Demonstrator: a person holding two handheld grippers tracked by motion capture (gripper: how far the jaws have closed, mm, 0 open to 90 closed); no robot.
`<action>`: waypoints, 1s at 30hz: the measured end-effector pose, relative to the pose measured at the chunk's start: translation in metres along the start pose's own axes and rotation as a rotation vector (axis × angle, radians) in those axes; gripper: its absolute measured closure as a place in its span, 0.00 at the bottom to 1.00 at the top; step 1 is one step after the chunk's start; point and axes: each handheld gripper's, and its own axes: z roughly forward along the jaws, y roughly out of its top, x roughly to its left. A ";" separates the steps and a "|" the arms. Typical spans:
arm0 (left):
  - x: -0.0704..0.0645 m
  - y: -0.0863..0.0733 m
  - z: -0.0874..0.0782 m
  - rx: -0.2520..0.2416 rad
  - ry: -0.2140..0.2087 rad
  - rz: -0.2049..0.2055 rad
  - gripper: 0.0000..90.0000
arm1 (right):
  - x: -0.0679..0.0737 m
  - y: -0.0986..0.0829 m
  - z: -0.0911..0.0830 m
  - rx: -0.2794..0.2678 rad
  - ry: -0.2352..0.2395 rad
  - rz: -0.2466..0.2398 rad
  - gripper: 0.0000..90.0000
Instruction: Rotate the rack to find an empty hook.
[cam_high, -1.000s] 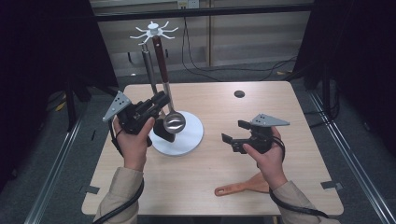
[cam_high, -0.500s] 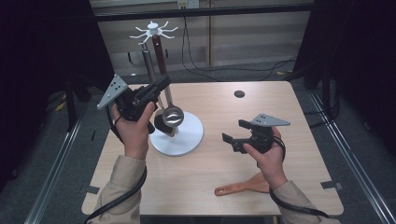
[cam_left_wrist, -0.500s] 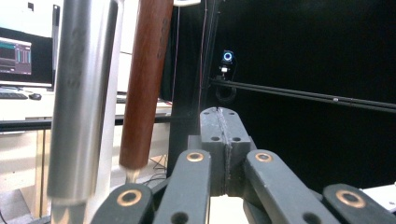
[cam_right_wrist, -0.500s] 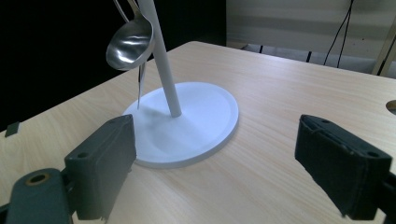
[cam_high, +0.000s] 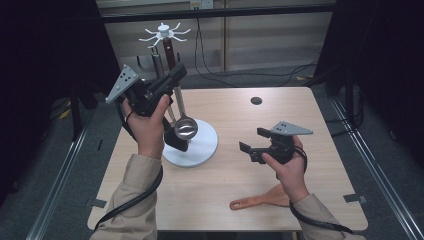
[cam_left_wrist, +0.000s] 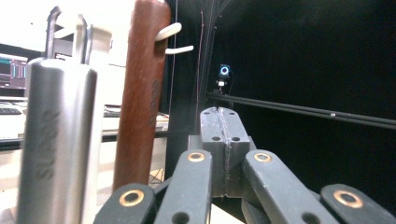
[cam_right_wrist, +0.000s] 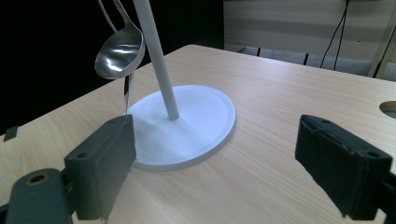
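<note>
Raised since the earlier frame, left tool (cam_high: 177, 75), jaws together, sits beside the brown-handled utensil (cam_high: 169, 51) hanging on the white rack (cam_high: 200, 145). Right tool (cam_high: 252, 142), jaws apart, hovers over the table (cam_high: 280, 112).

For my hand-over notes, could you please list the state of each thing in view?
Left gripper: shut, empty, raised beside the handles.
Right gripper: open, empty.
Ladle: hanging on the rack.
Utensil rack: upright on the table.
Wooden spatula: lying flat near the table's edge.
</note>
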 end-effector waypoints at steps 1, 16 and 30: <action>0.001 0.001 0.001 0.000 0.003 0.010 1.00 | 0.000 0.000 0.000 -0.003 0.000 -0.001 0.13; 0.003 0.020 0.010 -0.059 0.018 -0.034 1.00 | -0.002 0.000 -0.001 -0.006 0.002 0.001 0.13; 0.013 0.021 0.001 -0.085 0.067 -0.075 1.00 | -0.002 0.000 -0.002 -0.004 0.004 -0.001 0.13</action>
